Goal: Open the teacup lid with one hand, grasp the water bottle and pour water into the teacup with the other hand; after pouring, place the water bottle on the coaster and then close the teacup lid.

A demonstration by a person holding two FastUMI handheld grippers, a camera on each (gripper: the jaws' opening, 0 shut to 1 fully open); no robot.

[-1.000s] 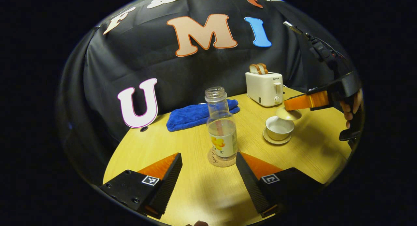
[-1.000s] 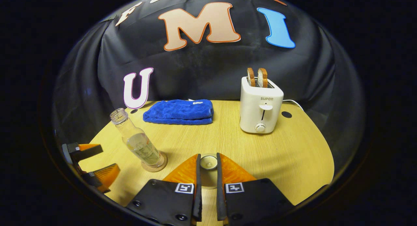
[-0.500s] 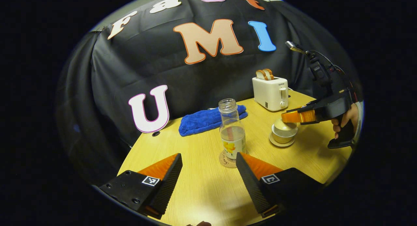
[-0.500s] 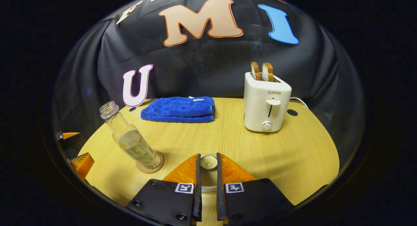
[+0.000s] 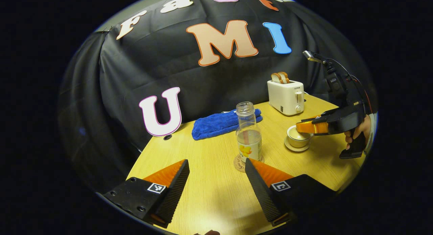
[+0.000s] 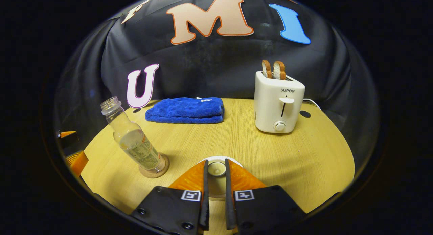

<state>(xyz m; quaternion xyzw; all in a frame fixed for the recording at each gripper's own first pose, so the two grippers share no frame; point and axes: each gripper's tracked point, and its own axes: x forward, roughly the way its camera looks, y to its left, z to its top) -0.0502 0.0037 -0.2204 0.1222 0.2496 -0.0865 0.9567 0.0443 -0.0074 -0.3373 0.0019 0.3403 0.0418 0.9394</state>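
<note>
A clear water bottle (image 5: 249, 136), uncapped and part full, stands on a round cork coaster (image 5: 238, 163), and it appears again in the right gripper view (image 6: 132, 140). My left gripper (image 5: 216, 165) is open, a short way back from the bottle, with nothing between its fingers. A pale teacup (image 5: 298, 139) sits on its saucer to the right of the bottle. My right gripper (image 6: 215, 164) is shut on the knob of the teacup lid (image 6: 216, 168), and the lid rests down on the cup. In the left gripper view the right gripper (image 5: 301, 127) reaches over the cup from the right.
A white toaster (image 6: 279, 106) with two bread slices stands at the back right of the wooden table (image 5: 209, 194). A folded blue towel (image 6: 186, 109) lies at the back middle. A hand (image 5: 358, 133) holds the right gripper near the table's right edge.
The right gripper has come down with the lid, from above the open cup onto it. The left gripper has drawn back from the bottle, which stays on the coaster.
</note>
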